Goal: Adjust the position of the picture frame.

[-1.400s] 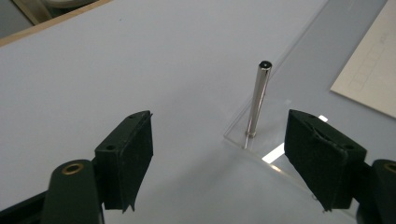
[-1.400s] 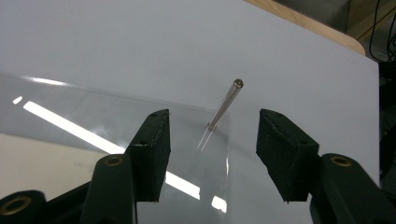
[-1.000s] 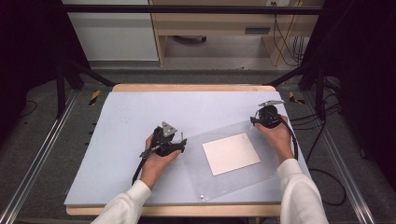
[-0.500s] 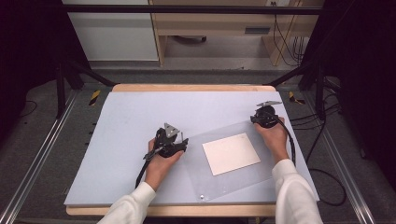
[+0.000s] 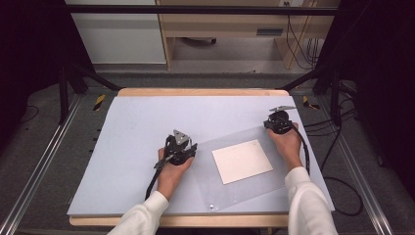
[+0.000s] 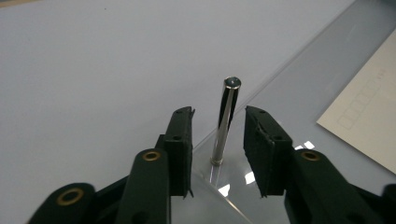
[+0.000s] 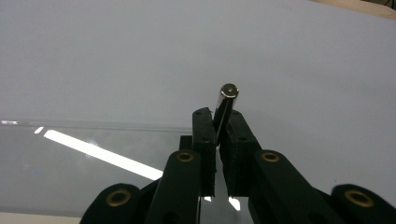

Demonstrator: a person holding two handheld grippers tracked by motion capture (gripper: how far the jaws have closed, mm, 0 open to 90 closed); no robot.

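High view: your two grippers were set at opposite corners of a clear sheet lying flat on the pale blue table, with a cream card resting on the sheet between them.

Left gripper: your jaws stood apart, one on either side of a slim metal post rising upright at the sheet's near-left corner; neither pad touched it.

Right gripper: your jaws were clamped on a second metal post at the sheet's far-right corner, its capped top standing proud of the pads.

Sheet position: it lay skewed to the table edges, its near edge close to the table's front, and a small stud showed at the near corner.

Card position: it sat loose, as far as could be judged, roughly mid-sheet and well clear of both posts.

Risk, one-sided hold: if you lifted with the right alone, the sheet would likely tilt or flex and the card slide off.

Risk, left closure: the post sat nearer one pad; closing off-centre could push the corner sideways and twist the sheet against your right grip.

Risk, grip height: the right pads held the post low, and a hard pull could lever it.
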